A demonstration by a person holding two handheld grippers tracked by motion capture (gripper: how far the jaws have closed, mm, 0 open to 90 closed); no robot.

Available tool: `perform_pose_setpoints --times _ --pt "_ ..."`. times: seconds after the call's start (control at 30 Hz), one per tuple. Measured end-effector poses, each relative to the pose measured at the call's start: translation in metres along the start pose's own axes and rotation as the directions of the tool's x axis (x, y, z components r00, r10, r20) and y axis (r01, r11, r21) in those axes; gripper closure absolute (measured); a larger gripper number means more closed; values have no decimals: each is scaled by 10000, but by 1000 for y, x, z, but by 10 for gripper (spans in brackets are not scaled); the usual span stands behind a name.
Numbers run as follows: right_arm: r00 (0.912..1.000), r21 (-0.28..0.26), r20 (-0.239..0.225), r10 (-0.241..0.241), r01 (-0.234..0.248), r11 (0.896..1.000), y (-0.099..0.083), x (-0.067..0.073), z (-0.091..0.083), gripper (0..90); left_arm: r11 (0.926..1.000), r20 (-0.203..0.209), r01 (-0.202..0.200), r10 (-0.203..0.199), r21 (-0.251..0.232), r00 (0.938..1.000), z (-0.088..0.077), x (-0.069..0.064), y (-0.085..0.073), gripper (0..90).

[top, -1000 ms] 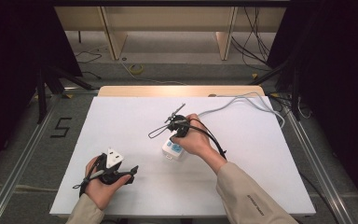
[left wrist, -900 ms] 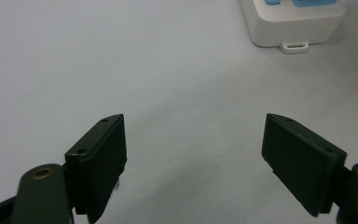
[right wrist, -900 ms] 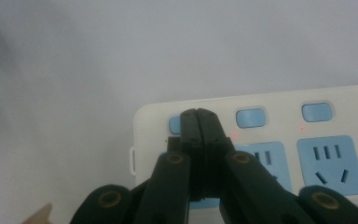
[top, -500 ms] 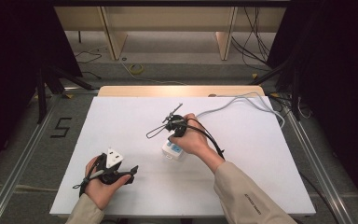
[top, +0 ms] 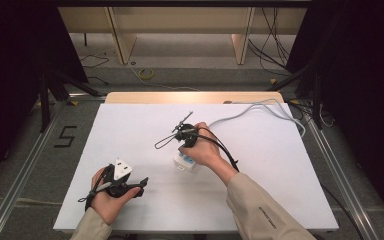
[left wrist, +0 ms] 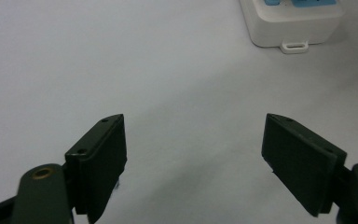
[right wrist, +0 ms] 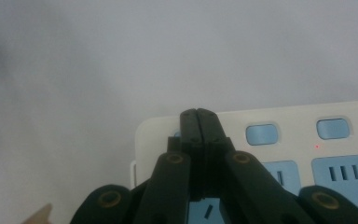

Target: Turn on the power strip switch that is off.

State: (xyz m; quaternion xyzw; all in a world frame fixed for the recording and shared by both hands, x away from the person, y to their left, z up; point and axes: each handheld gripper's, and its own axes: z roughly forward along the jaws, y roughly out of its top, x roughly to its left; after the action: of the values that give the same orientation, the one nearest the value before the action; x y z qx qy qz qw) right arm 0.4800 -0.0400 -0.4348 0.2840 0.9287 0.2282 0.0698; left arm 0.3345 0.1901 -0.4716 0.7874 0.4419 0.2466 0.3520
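A white power strip with blue sockets and blue switches lies mid-table. My right gripper is shut with nothing between its jaws. Its tips sit on or just over the strip's end, beside the leftmost switch, and whether they touch I cannot tell. From above, the right gripper points down at the strip from the person's right hand. A small red light glows on the strip. My left gripper is open and holds nothing, low over the white table, with the power strip farther ahead. It rests at the near left.
A pale cable runs from the strip toward the table's far right edge. A wooden board borders the far side. Black gripper cables loop around the right hand. Floor and metal rails lie beyond both side edges.
The right gripper has edged slightly left over the strip's end. The left gripper has stayed put.
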Motion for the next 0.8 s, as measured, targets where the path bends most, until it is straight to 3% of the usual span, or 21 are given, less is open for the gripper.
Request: perform_pose_setpoints --times 0.8 --pt "9998 319 172 -125 119 9994 4 3 5 900 10000 17 31 -31 4 10000 0 -1 0 219"
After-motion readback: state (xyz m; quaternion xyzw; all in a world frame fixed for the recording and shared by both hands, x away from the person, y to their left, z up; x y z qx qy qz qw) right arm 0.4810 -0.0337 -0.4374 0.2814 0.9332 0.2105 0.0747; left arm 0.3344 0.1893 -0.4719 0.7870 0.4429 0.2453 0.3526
